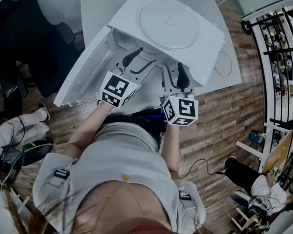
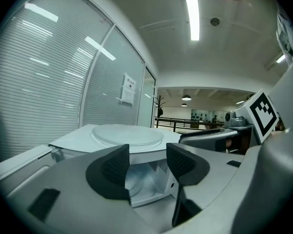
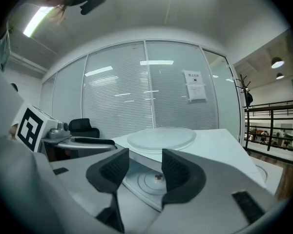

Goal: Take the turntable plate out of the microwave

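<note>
1. Plate (image 1: pixel 168 22) placement: it lies flat on top of the microwave (image 1: pixel 207 50), outside the cavity. Both gripper views show it there, above the opening.
2. The door (image 1: pixel 83 69) is swung wide open on the microwave's left side as you face it, and the opening is turned toward you.
3. You hold your left gripper (image 1: pixel 139 62) at the mouth of the microwave, toward the door side. Its jaws stand apart and hold nothing. Through the gap, the left gripper view shows the white cavity (image 2: pixel 146 182) below the plate.
4. You hold your right gripper (image 1: pixel 174 77) just beside the left one, toward the microwave's right side. Its jaws are also apart and grip nothing. Between them, the right gripper view shows the cavity floor with its small hub (image 3: pixel 157 177).
5. Neither gripper touches the plate; both sit lower than the microwave's top.
6. The microwave stands on a white table (image 1: pixel 95 4). A round ring (image 1: pixel 223 64) lies on that table to the microwave's right, and a black chair (image 1: pixel 24 38) stands on the floor to the microwave's left, past the door.
</note>
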The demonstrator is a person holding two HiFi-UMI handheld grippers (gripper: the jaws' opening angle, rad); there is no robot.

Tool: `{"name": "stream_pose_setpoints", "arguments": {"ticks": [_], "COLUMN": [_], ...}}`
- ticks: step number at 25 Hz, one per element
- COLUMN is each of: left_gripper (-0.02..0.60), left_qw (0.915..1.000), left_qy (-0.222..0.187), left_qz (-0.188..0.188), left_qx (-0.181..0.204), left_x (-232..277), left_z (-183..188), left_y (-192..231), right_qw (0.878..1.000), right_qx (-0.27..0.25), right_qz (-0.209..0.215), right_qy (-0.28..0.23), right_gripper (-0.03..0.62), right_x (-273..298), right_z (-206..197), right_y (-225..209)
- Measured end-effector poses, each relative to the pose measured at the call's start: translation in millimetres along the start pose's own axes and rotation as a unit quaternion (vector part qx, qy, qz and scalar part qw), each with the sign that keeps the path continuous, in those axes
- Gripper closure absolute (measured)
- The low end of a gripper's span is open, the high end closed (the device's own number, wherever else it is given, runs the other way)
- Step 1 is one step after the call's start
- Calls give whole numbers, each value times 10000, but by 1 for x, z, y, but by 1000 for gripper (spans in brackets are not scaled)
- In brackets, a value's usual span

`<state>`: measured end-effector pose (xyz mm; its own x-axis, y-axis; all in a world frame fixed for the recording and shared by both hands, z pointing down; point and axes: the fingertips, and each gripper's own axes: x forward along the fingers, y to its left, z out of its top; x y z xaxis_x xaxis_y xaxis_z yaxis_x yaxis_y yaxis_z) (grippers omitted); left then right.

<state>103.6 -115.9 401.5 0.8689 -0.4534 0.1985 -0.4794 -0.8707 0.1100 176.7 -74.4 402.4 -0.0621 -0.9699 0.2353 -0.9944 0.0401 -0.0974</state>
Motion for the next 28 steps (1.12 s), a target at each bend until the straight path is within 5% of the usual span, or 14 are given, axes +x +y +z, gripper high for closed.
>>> {"name": "stream_pose_setpoints", "arguments": {"ticks": [7,16,28], "left_gripper": [392,537,549], "left_qw": [9990,9984,9938], "left_qy": [49,-156,-449], "left_qz": [-94,-493,-1006], "left_qx": [423,214,168], "left_x": [-13,-33,-69], "left_z": [-3,-7,21], "left_y": [-23,-60,-96], "right_qw": [9996,9990,9925], "right_qx": [-188,-181,-357], "right_qz": [191,264,836], "right_qy": [-15,-309,-814], "right_gripper": [481,557,574], "right_x": [-21,-57,-90], "right_z": [-9,-11,14], "right_y": [11,25,72]}}
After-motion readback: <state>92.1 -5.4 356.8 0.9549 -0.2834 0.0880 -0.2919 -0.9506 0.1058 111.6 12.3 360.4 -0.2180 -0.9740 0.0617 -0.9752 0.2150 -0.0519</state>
